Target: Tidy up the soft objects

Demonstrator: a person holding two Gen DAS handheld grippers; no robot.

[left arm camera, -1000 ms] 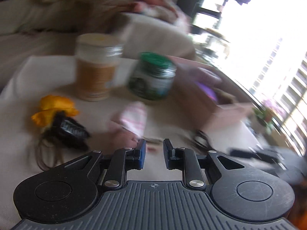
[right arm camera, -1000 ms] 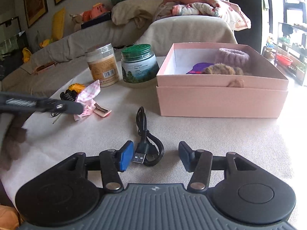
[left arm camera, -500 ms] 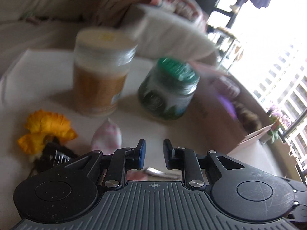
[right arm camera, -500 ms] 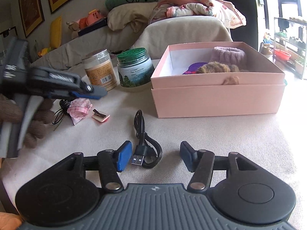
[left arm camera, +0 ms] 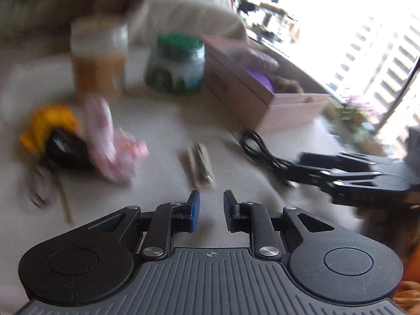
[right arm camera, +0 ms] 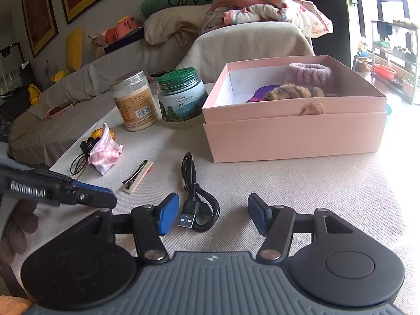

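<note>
A pink checked cloth scrunchie [right arm camera: 105,152] lies on the table at the left, next to a yellow soft piece [right arm camera: 97,132] and a black hair clip [right arm camera: 89,141]; it shows blurred in the left wrist view [left arm camera: 110,141]. A pink box [right arm camera: 294,131] at the right holds a mauve fluffy band [right arm camera: 309,74], a brown furry piece [right arm camera: 294,92] and something purple. My left gripper [left arm camera: 210,210] is open with a narrow gap, empty, low over the table near a hair clip [left arm camera: 200,165]. My right gripper [right arm camera: 210,216] is open, empty, over a black USB cable [right arm camera: 194,204].
A tan jar [right arm camera: 135,99] and a green-lidded jar [right arm camera: 181,94] stand behind the scrunchie, left of the box. A beige flat hair clip [right arm camera: 137,176] lies mid-table. A sofa with cushions and a blanket [right arm camera: 262,13] is behind. The table's left edge runs near the scrunchie.
My left gripper has pulled back and down from the jars toward the table's near side, still empty. The right gripper has stayed over the cable.
</note>
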